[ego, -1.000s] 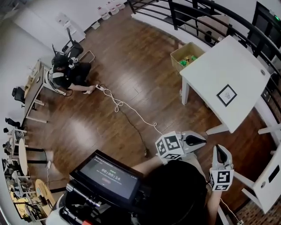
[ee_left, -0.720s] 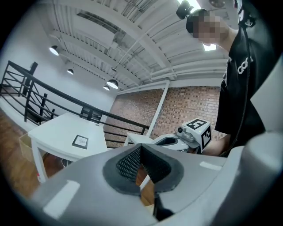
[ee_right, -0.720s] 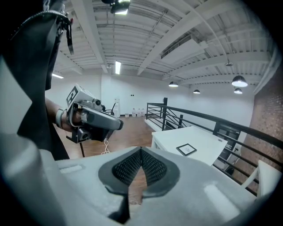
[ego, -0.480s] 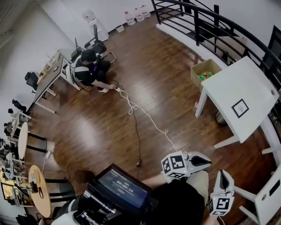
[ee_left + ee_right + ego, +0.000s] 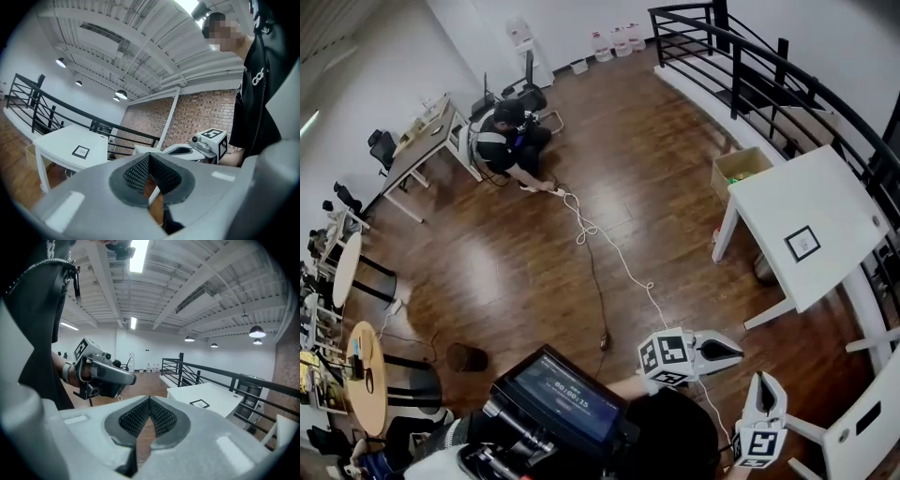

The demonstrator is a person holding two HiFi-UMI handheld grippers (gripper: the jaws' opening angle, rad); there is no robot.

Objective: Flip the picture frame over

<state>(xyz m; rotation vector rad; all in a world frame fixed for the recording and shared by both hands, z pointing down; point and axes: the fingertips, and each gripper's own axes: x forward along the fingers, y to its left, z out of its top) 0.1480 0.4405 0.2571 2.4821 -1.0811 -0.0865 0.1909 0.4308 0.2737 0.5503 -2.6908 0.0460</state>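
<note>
A small black picture frame (image 5: 802, 243) lies flat, picture side up, on a white table (image 5: 825, 197) at the right of the head view; it also shows in the left gripper view (image 5: 81, 151) and the right gripper view (image 5: 200, 403). Both grippers hang well short of the table, near my body. My left gripper (image 5: 735, 350) is shut with nothing in it, its jaws (image 5: 150, 161) meeting at the tip. My right gripper (image 5: 768, 382) is also shut and empty, with jaws (image 5: 149, 403) closed together.
A cardboard box (image 5: 741, 169) with green items stands on the wood floor by the table's far leg. A black railing (image 5: 750, 56) curves behind the table. A white cable (image 5: 609, 246) trails across the floor toward a crouching person (image 5: 511, 136). Desks and round tables (image 5: 366, 375) line the left.
The view has swung: the table and frame have slid toward the right edge, and more of the floor's left side shows. Both grippers stay shut and sit lower in the view.
</note>
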